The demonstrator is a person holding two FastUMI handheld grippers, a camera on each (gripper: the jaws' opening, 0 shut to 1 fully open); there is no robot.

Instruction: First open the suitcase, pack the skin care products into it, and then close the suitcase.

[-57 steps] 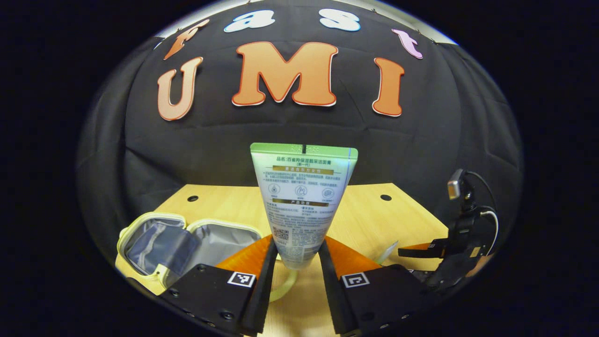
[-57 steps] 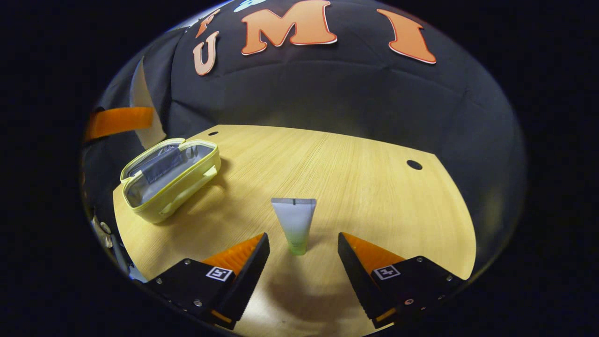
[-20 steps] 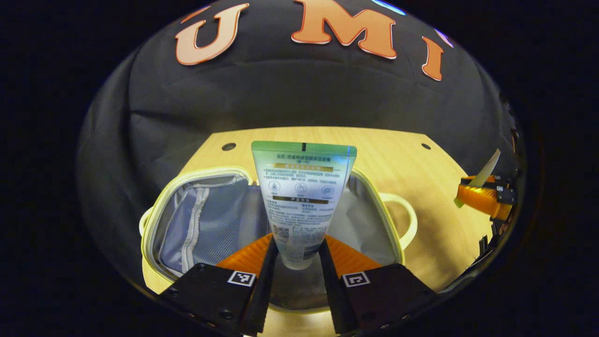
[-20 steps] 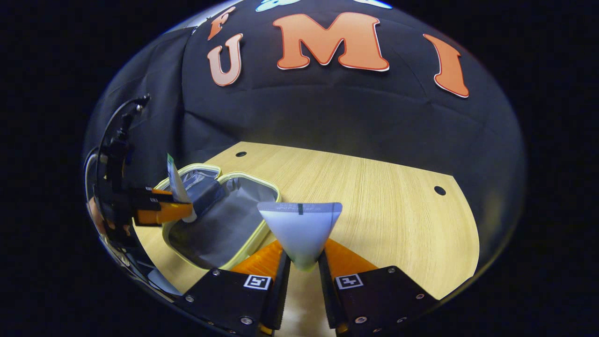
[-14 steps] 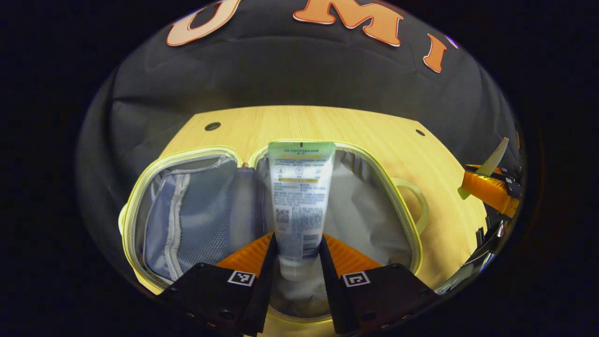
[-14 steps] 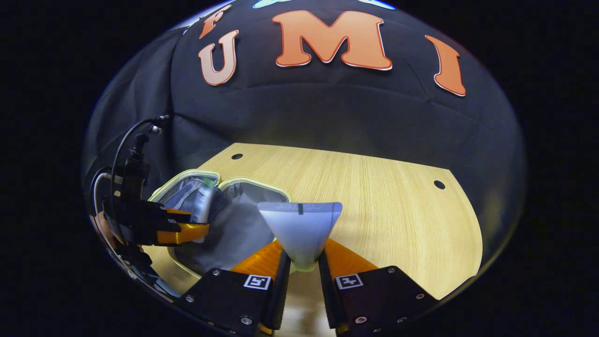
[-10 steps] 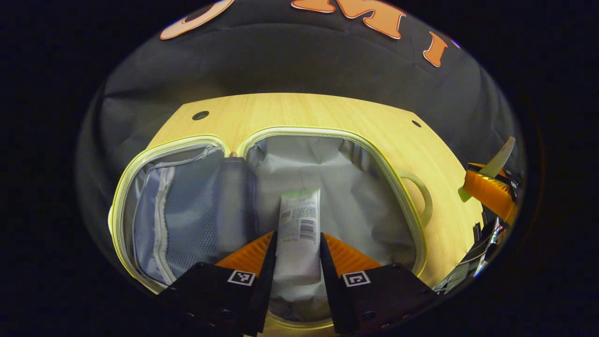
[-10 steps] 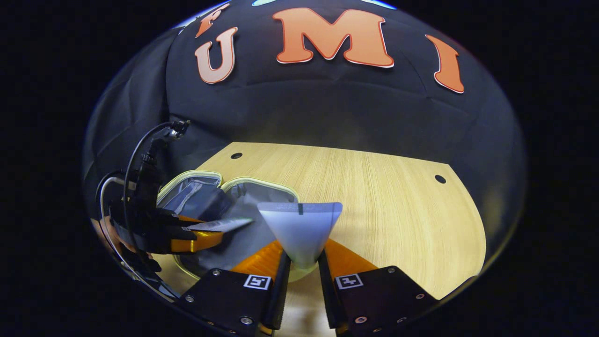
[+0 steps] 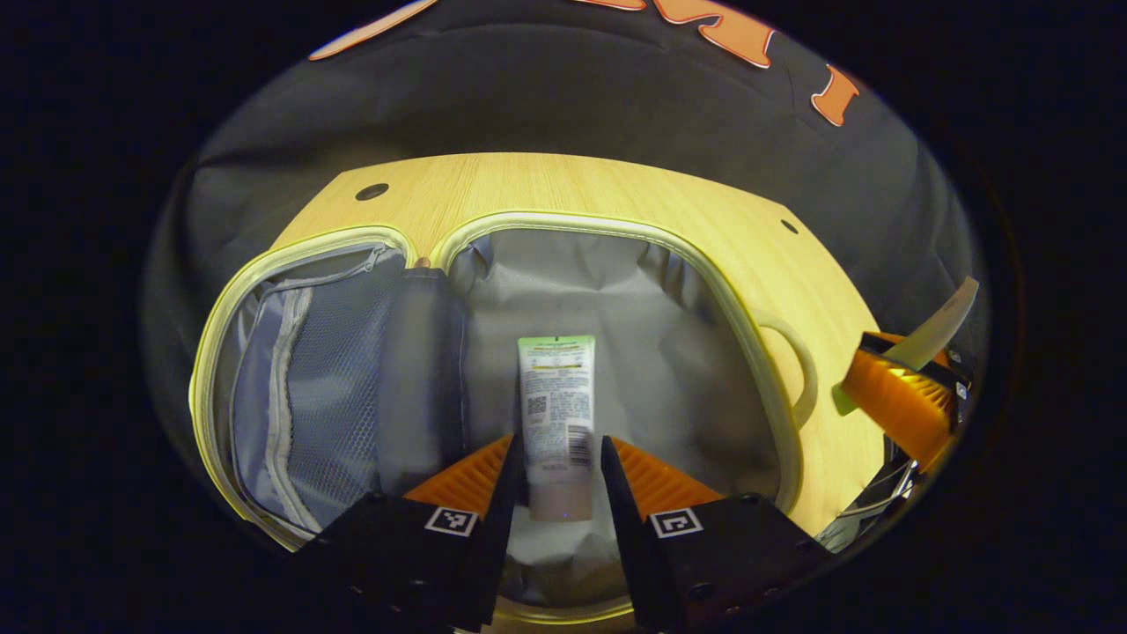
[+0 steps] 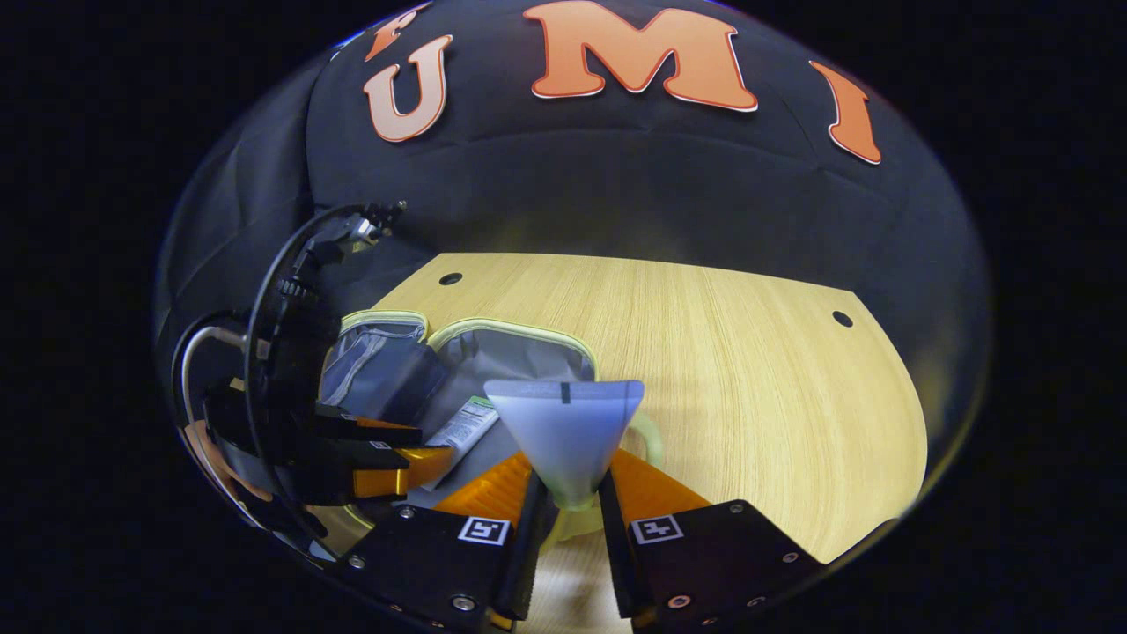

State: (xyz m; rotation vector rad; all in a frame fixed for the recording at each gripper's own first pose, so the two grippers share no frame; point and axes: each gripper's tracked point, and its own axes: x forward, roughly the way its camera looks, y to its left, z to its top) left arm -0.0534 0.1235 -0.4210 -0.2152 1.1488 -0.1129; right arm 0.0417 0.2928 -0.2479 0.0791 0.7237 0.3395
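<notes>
A light wooden tabletop [image 10: 748, 370] with fine straight grain spreads beneath a draped black cloth backdrop [image 10: 616, 194] that hangs behind its far edge. Two small dark round holes sit near the tabletop's far corners, one at the left [image 10: 450, 278], one at the right [image 10: 843, 318].

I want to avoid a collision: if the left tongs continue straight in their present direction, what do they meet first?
Probably the grey lining of the open suitcase, on which the held tube appears to lie; depth is uncertain.
</notes>
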